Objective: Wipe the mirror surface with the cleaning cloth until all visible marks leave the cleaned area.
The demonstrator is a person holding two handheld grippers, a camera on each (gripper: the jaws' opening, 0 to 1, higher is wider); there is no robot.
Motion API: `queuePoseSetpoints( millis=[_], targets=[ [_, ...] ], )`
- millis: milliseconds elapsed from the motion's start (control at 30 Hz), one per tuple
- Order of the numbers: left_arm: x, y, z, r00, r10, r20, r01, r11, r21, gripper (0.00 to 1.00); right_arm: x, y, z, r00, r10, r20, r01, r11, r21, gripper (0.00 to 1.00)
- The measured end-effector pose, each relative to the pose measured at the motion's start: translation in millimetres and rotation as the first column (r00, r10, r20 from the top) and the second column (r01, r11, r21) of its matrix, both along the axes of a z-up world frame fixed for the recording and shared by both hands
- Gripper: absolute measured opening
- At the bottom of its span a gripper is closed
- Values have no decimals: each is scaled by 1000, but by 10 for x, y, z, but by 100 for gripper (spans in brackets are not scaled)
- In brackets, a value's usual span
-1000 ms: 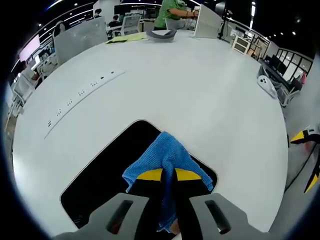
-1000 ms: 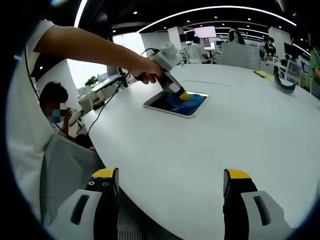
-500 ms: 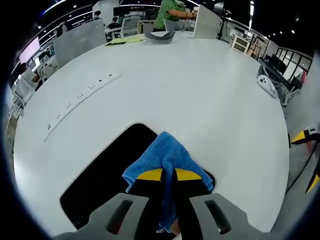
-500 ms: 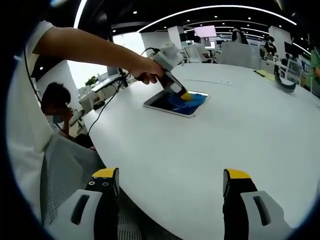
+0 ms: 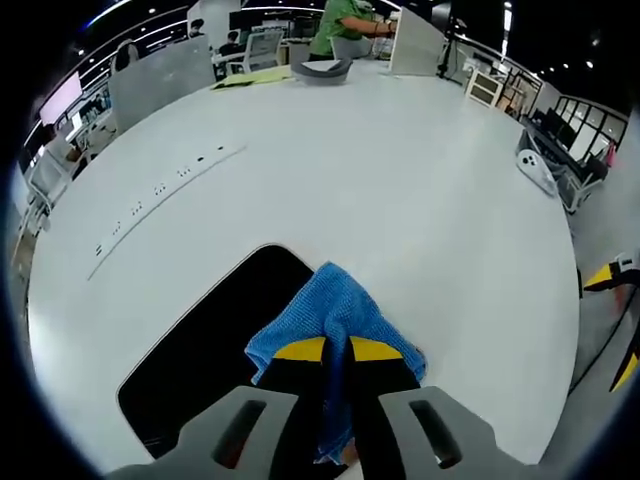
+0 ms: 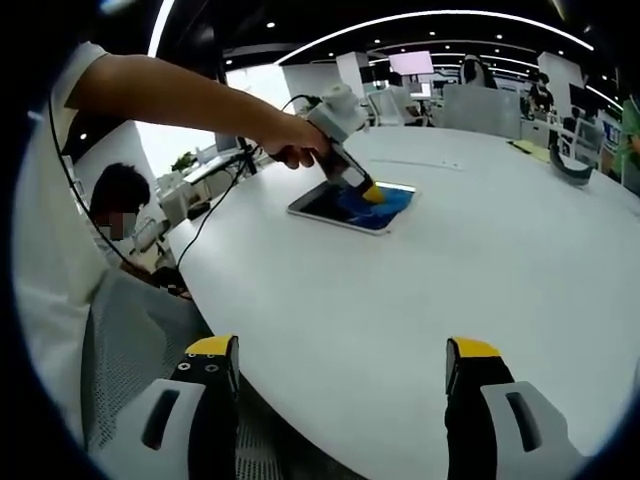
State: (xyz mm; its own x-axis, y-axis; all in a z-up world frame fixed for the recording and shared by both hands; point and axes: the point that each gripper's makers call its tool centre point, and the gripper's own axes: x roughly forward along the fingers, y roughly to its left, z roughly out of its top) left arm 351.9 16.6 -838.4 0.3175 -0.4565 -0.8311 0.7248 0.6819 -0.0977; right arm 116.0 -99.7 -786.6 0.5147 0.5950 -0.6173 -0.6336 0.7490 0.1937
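The left tool (image 5: 335, 350) is pinched shut on the blue cloth (image 5: 330, 310), with the cloth squeezed between its two yellow tips and bunched out in front of them. It is held that way so the cloth, not the hard tips, presses down on the mirror (image 5: 210, 345). The mirror lies flat on the white worktop (image 5: 400, 190) and looks dark in the left gripper view. The cloth sits on the end of the mirror away from the person, near its corner. In the right gripper view the left tool (image 6: 365, 190) leans down onto the mirror (image 6: 325, 205), held by the person's hand (image 6: 295, 140), and the cloth (image 6: 375, 205) is spread under it. The right tool (image 6: 340, 375) is open, with its jaws wide apart and nothing between them. It waits well away from the mirror, near the edge of the worktop, most likely because one tool is enough for wiping and staying back keeps the mirror in sight. I cannot tell if any marks are left on the mirror, because the glass is too dark and too small to read. From half a second ago very little has changed: the cloth has slid a tiny bit along the mirror, so the wiping is going on in small strokes. The right tool has stayed put. A person in a green top (image 5: 345, 20) stands far off at the back of the worktop.
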Motion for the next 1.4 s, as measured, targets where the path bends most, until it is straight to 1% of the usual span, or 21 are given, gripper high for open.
queuePoseSetpoints(
  millis=[333,500,933,1233,1400],
  targets=[
    [-40,-16,-1,1000,7,-5,-7,1000,-2,5,-2,-2,13,1000,4,3,-4,1000,1,84],
    [-72,-26,-5,1000,10,-13,-11,1000,-15,5,-18,6,-2,1000,7,0,-7,1000,1,84],
    [-104,-31,-3,1000,12,-12,-12,1000,-18,5,-8,8,7,1000,11,2,-11,1000,-1,84],
    [-147,-33,-2,1000,7,-12,-7,1000,-21,5,-36,24,-1,1000,15,-3,-15,1000,-4,84],
    [-175,-36,-2,1000,-4,-8,4,1000,-13,5,-34,41,8,1000,16,-2,-16,1000,-1,84]
  ],
)
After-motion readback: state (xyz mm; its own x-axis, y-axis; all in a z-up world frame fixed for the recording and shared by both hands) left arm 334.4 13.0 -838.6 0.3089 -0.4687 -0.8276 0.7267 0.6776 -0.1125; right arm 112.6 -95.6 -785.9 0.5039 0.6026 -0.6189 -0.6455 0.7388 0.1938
